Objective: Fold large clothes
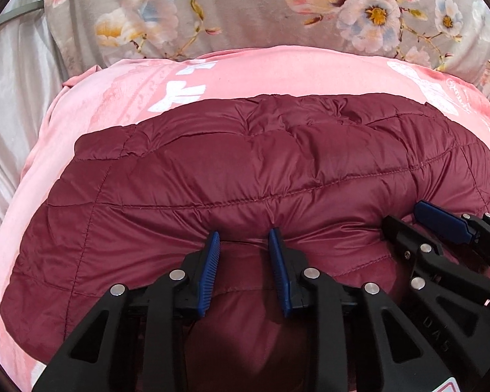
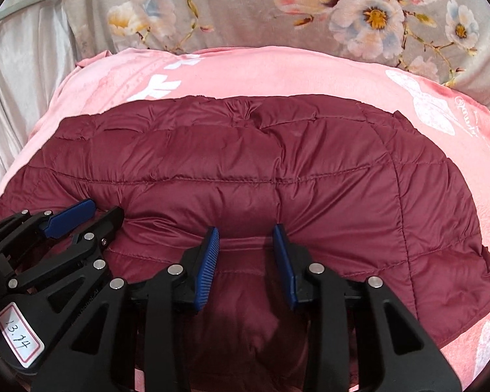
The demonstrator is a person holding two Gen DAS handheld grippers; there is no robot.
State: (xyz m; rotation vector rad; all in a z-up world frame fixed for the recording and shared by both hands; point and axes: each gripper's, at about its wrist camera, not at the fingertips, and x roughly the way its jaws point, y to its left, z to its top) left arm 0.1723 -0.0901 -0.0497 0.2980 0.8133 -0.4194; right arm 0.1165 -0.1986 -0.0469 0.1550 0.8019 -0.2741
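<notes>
1. While both grippers work side by side at the near edge, the dark red quilted puffer jacket [image 1: 245,163] lies spread flat on a pink blanket with white print [image 1: 277,72].
2. At 12 o'clock beyond the blanket lies a grey floral-print cover [image 1: 245,6]; at 9 o'clock a pale satin sheet [image 1: 13,98] shows.
3. Left gripper [image 1: 243,238]: the jaws stand partly apart with a raised fold of the jacket's near edge bulging between the blue ribbed pads [image 1: 212,261]. The fabric puckers at both pad tips, but whether the pads actually press on it cannot be told.
4. Right gripper [image 2: 246,233]: the jaws stand at a similar partial gap over a fold of the same near edge, with the fabric gathered between the pads. Firm clamping cannot be confirmed.
5. In the left wrist view the right gripper appears at 3 o'clock, resting against the jacket; in the right wrist view the left gripper appears at 9 o'clock, bearing a white label [image 2: 19,336].
</notes>
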